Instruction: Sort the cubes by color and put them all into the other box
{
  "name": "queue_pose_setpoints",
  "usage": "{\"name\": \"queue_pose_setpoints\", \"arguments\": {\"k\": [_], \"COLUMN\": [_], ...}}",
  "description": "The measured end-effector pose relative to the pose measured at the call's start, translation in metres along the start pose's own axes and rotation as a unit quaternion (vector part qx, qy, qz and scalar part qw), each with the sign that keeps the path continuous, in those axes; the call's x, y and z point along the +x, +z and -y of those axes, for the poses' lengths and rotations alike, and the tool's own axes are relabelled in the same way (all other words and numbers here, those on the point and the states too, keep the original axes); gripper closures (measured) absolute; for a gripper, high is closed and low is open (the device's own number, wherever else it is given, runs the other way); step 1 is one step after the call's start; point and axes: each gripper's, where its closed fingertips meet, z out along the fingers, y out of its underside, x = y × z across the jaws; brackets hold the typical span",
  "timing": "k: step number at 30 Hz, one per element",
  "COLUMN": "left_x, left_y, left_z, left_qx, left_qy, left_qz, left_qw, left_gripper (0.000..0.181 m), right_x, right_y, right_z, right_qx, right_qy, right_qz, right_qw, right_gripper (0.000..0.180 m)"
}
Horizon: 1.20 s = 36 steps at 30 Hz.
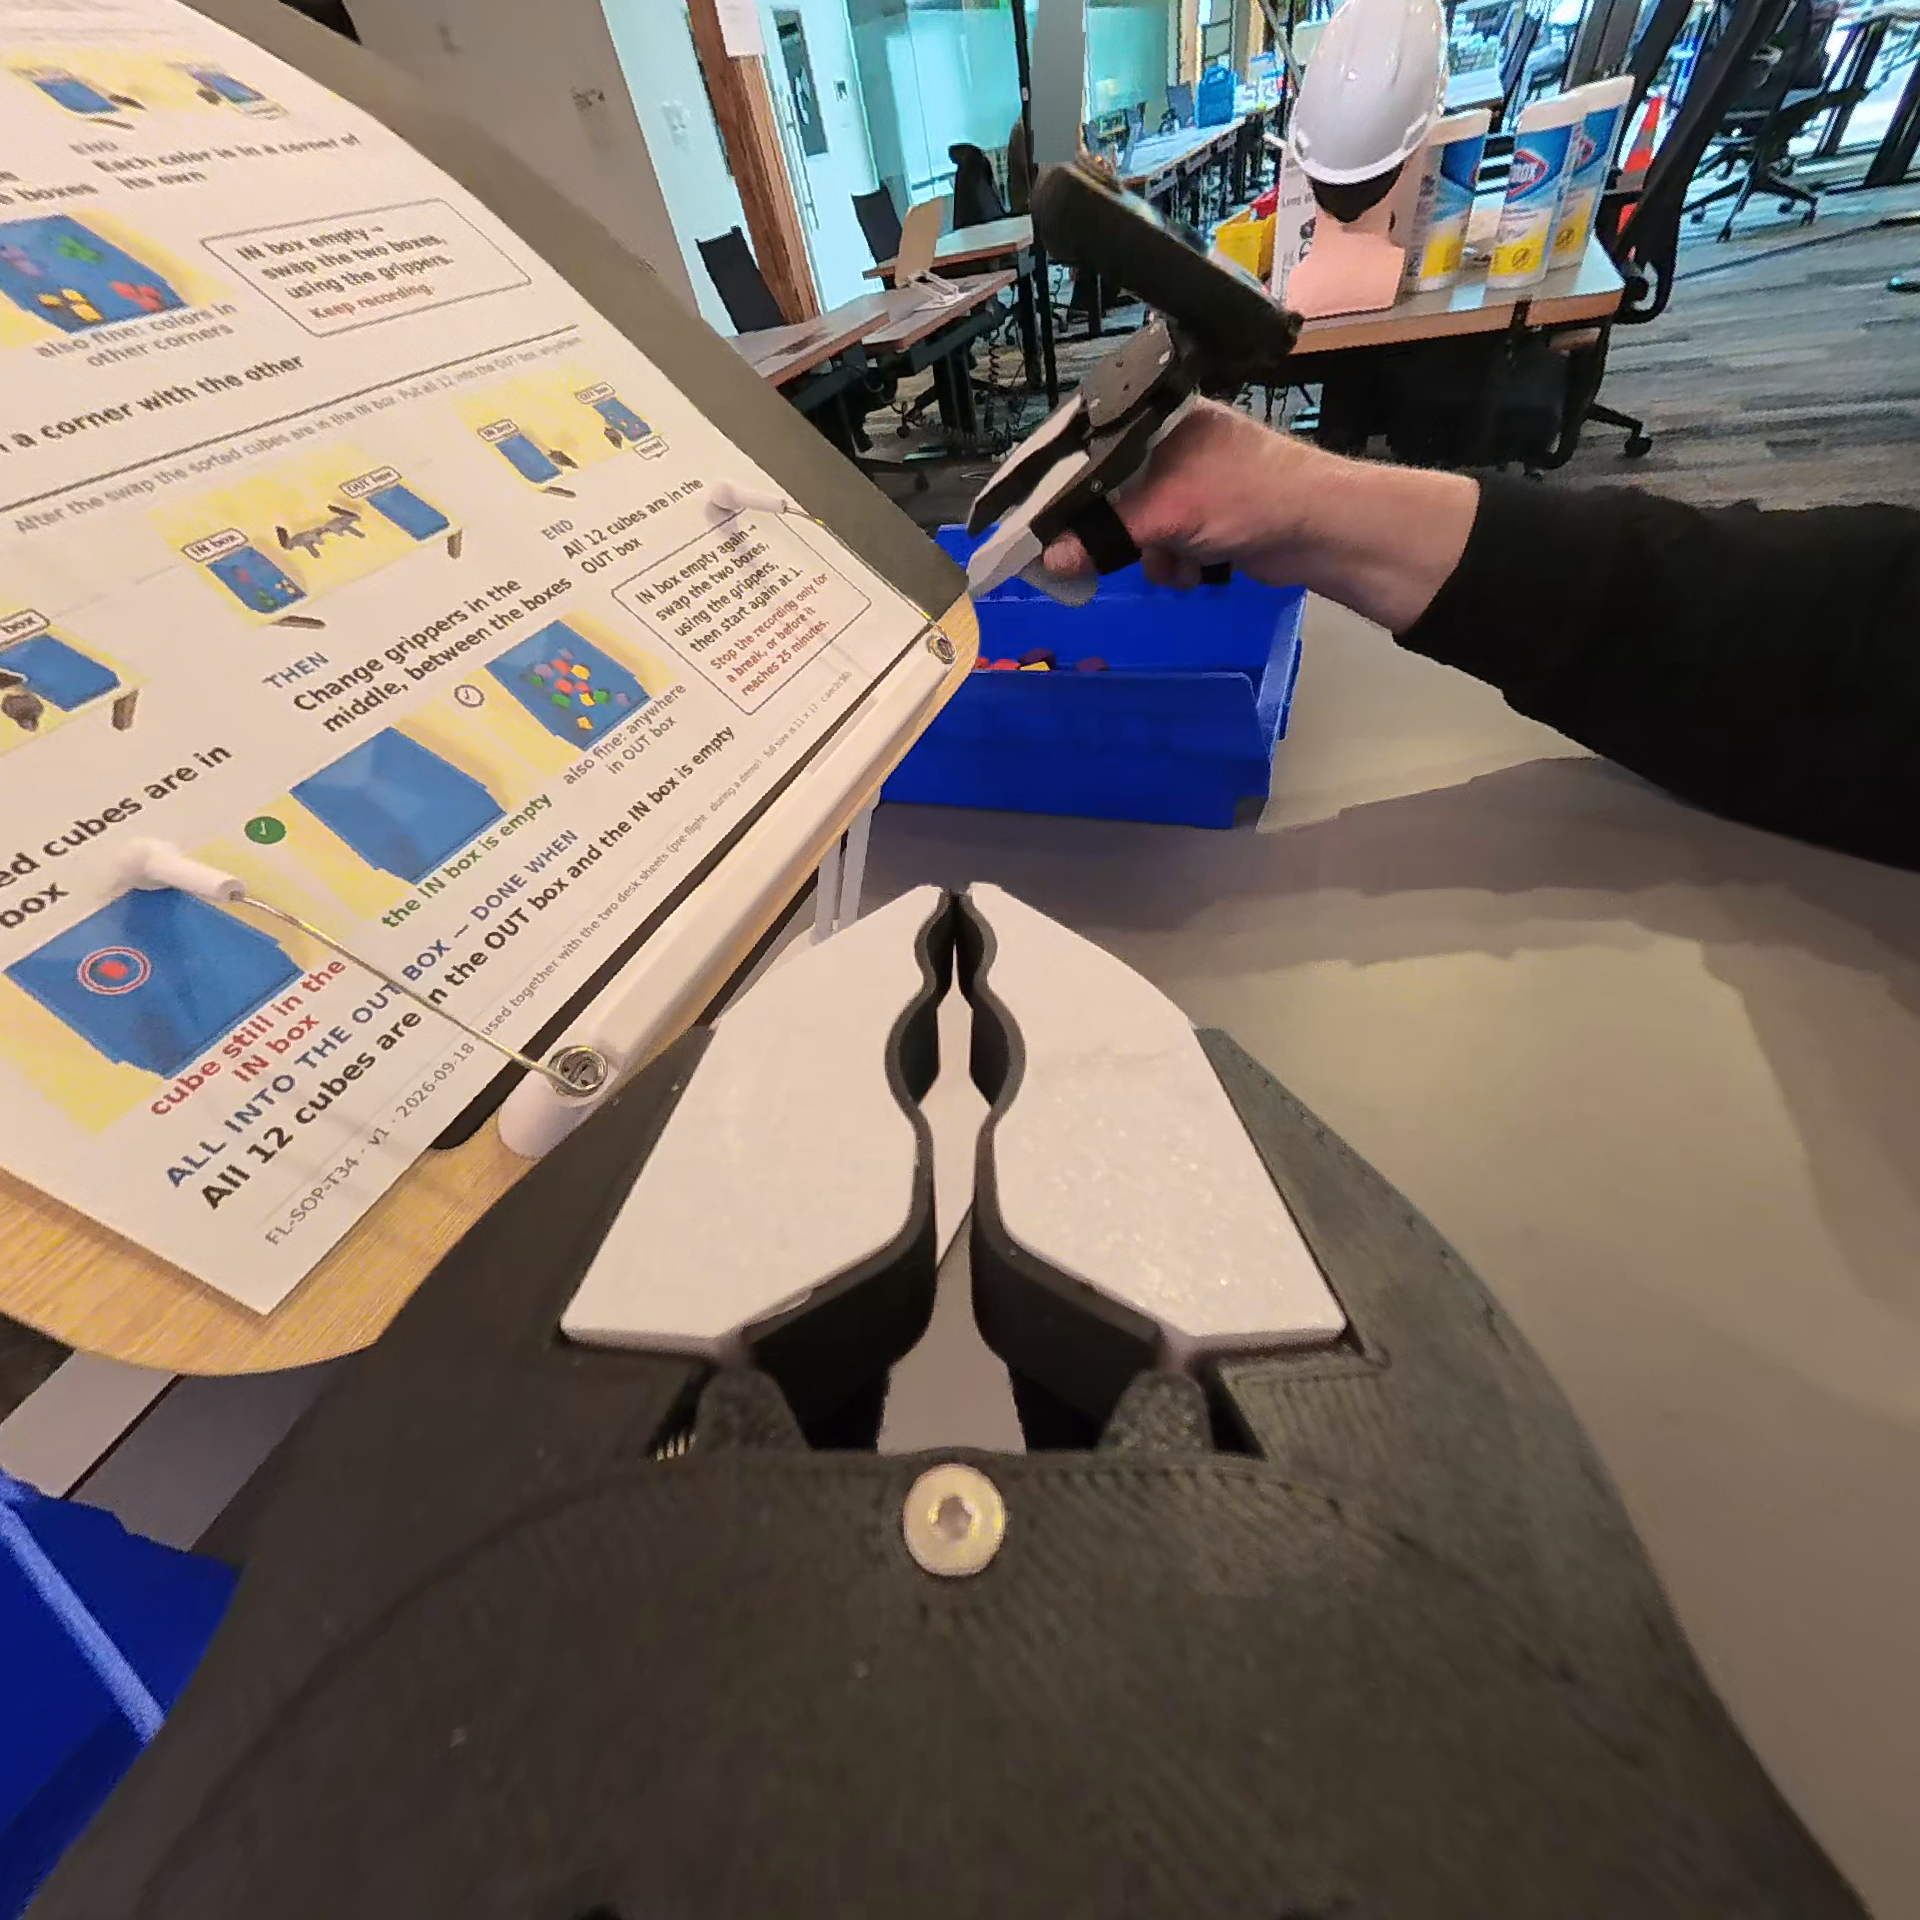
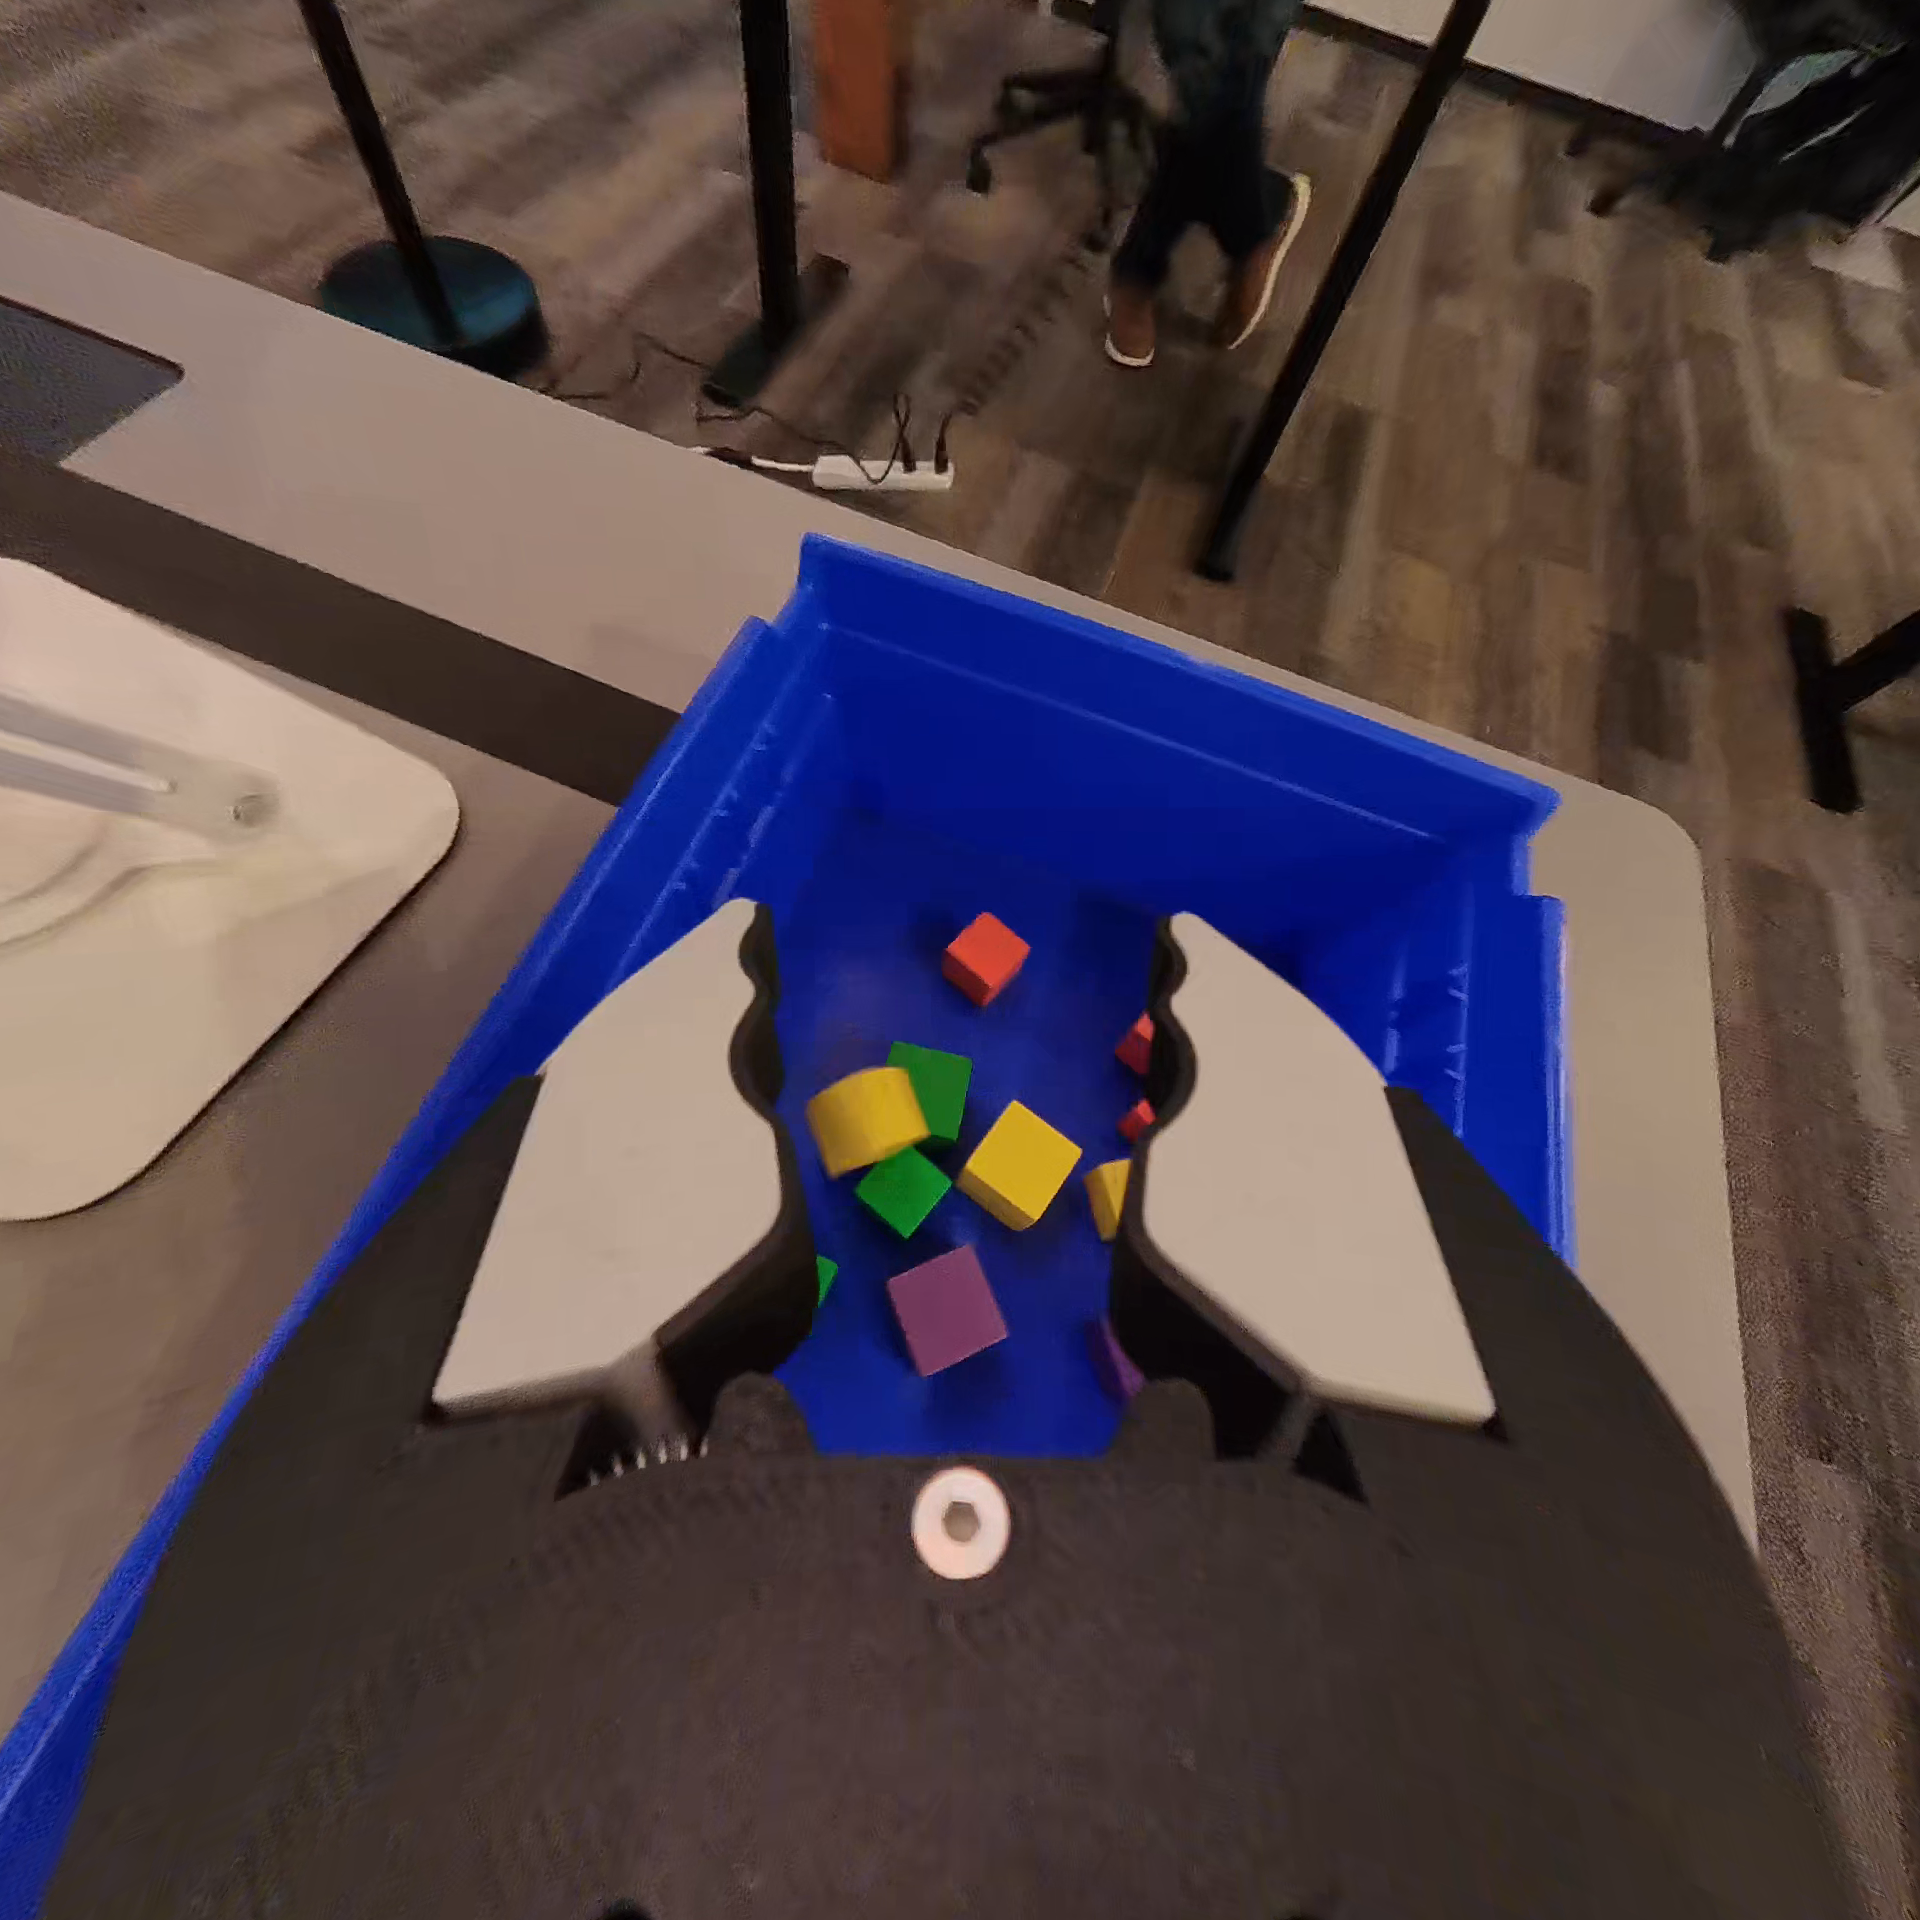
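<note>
The right gripper (image 2: 961,1060) is held spread directly above the blue box (image 2: 1143,717); mixed cubes (image 2: 1018,1162) lie just below, seemingly unsorted. The left gripper (image 1: 954,914), pressed together, is parked well apart.

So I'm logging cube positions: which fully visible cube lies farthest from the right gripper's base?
The red cube, alone toward the blue box's far wall. The yellow, green and purple cubes cluster nearer the base.

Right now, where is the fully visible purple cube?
In the right wrist view, the purple cube lies on the blue box floor, nearest the camera, just below the green cube.
</note>
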Motion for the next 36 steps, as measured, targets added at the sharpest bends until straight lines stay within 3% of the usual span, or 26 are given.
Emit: {"name": "queue_pose_setpoints", "arguments": {"k": [16,21,26,31,36], "left_x": [-0.013,-0.041,-0.087,-0.111,-0.133], "left_y": [-0.017,-0.032,-0.058,-0.086,-0.144], "left_z": [0.009,0.006,0.0,-0.018,-0.027], "left_qx": [0.0,-0.022,-0.046,-0.048,-0.038], "left_qy": [0.009,0.047,0.127,0.075,0.03], "left_qz": [0.031,0.123,0.291,0.326,0.374], "left_qw": [0.999,0.991,0.947,0.941,0.926], "left_gripper": [0.181,0.181,0.181,0.181,0.181], "right_x": [-0.025,-0.031,-0.026,-0.024,-0.018], "right_y": [-0.044,-0.055,-0.065,-0.073,-0.084], "right_z": [0.048,0.058,0.063,0.064,0.063], "right_qx": [0.08,0.1,0.109,0.115,0.12], "right_qy": [-0.044,-0.063,-0.074,-0.081,-0.086], "right_qz": [0.023,0.019,0.0,-0.009,-0.015], "right_qw": [0.996,0.993,0.991,0.99,0.989], "right_gripper": [0.133,0.135,0.132,0.129,0.129]}}
